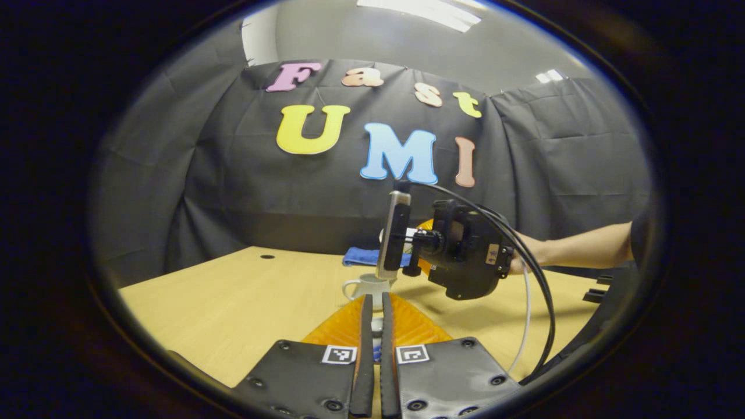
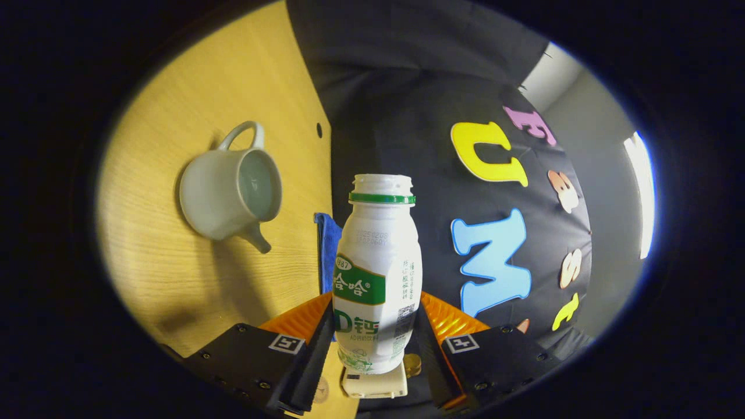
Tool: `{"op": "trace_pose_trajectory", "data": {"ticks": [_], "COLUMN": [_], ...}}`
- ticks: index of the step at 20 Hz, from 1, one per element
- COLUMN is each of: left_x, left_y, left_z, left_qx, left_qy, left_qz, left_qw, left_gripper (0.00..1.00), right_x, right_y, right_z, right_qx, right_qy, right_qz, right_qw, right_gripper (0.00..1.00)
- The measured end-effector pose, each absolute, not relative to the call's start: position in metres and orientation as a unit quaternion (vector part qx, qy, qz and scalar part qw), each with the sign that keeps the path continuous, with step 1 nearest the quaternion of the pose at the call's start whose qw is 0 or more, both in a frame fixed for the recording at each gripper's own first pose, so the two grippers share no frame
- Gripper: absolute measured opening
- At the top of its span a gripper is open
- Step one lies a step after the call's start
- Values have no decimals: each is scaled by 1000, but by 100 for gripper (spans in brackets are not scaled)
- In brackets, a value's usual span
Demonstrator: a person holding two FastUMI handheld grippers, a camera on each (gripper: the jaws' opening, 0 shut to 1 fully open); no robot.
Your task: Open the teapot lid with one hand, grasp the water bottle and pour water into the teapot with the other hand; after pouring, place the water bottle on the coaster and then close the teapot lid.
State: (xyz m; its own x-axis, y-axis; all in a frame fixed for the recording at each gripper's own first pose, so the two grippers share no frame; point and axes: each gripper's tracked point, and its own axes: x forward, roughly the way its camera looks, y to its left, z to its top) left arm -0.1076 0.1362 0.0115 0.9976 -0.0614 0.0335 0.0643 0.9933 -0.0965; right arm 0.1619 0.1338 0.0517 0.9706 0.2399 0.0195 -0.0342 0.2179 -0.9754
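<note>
On the worktop (image 2: pixel 163 273): I see the teapot (image 2: pixel 230 195), lid off.
Right gripper (image 2: pixel 375 340): I have it clamped on the water bottle (image 2: pixel 378 273), tipped sideways beside the teapot.
Left gripper (image 1: pixel 376 337): fingers nearly together; whether they pinch anything, I cannot tell.

Light source: we note ceiling panels (image 1: pixel 425 13) overhead, blown out to white.
Brightness: we find the table (image 1: pixel 233 302) evenly lit, the edges dim.
Shadows: soft, beside the teapot (image 2: pixel 230 195) and under the right gripper (image 1: pixel 465 256).
Glare: mild sheen on the water bottle (image 2: pixel 378 273).
Distortion: strong fisheye bending at the rims.
Focus: sharp centrally.
</note>
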Motion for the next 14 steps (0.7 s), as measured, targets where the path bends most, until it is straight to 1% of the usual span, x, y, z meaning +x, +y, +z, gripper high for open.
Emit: {"op": "trace_pose_trajectory", "data": {"ticks": [3, 4, 5, 6, 7, 8, 9, 11, 14], "left_x": [-80, -70, -59, -46, -31, -15, 0, 28, 66], "left_y": [139, 138, 138, 139, 139, 137, 135, 131, 130], "left_z": [35, 46, 54, 62, 66, 70, 70, 68, 68], "left_qx": [-53, -55, -54, -48, -44, -46, -52, -69, -63], "left_qy": [-30, -39, -46, -52, -53, -52, -47, -35, -23], "left_qz": [-29, -31, -30, -27, -25, -26, -31, -37, -31], "left_qw": [998, 997, 997, 997, 997, 997, 997, 996, 997], "left_gripper": [11, 15, 15, 15, 11, 15, 14, 15, 15], "right_x": [157, 154, 151, 147, 143, 139, 134, 128, 123], "right_y": [117, 108, 97, 84, 69, 56, 43, 20, -3], "right_z": [62, 67, 72, 75, 76, 78, 75, 67, 60], "right_qx": [-543, -513, -479, -438, -394, -347, -303, -222, -134], "right_qy": [-78, -78, -77, -74, -66, -58, -45, -21, -4], "right_qz": [83, 80, 73, 68, 63, 60, 62, 68, 79], "right_qw": [832, 851, 872, 893, 914, 934, 950, 973, 988], "right_gripper": [73, 73, 73, 73, 73, 73, 73, 73, 73]}}
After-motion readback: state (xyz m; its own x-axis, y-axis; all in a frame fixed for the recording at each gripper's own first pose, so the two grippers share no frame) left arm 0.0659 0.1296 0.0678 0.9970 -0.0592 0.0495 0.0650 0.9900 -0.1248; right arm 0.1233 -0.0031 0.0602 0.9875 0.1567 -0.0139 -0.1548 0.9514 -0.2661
